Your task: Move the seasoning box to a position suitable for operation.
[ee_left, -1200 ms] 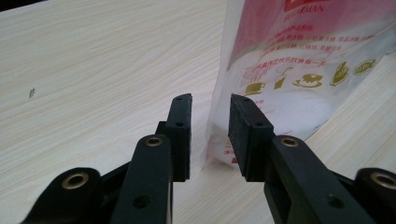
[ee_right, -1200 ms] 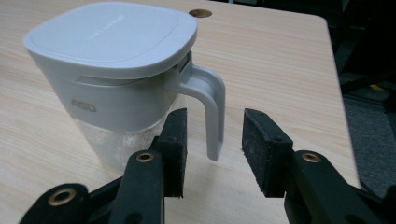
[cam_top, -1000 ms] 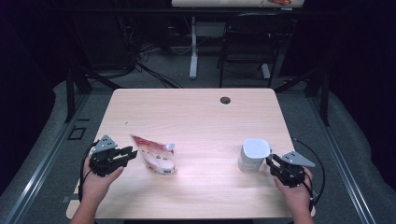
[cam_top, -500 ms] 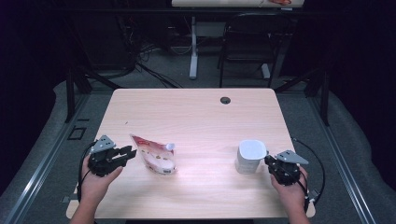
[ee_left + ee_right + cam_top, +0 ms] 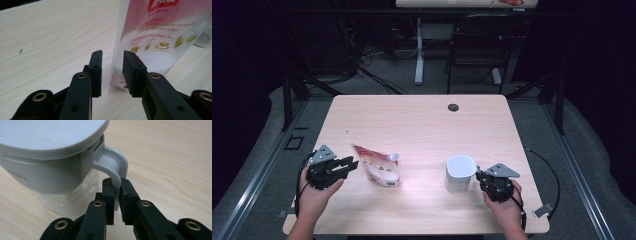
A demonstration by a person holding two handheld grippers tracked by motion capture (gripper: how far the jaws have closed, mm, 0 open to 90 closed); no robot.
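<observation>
A white lidded jug [image 5: 459,173] [image 5: 50,157] with a clear lower body stands on the table [image 5: 422,125] at the right front. My right gripper [image 5: 482,176] [image 5: 116,188] is shut on the jug's handle [image 5: 115,167]. A red and white spouted pouch [image 5: 377,165] [image 5: 160,37] lies at the left front, with its white cap toward the middle. My left gripper [image 5: 348,164] [image 5: 113,65] is open just left of the pouch, and the pouch's lower edge sits in front of the gap between its jaws.
A dark round grommet [image 5: 453,107] sits in the table's far edge. Beyond the table stand a chair [image 5: 477,45] and a table leg [image 5: 418,50] on a grey floor. Cables trail from both grippers off the table's sides.
My right gripper and the jug have shifted slightly left and toward the front. The left gripper and pouch have stayed put.
</observation>
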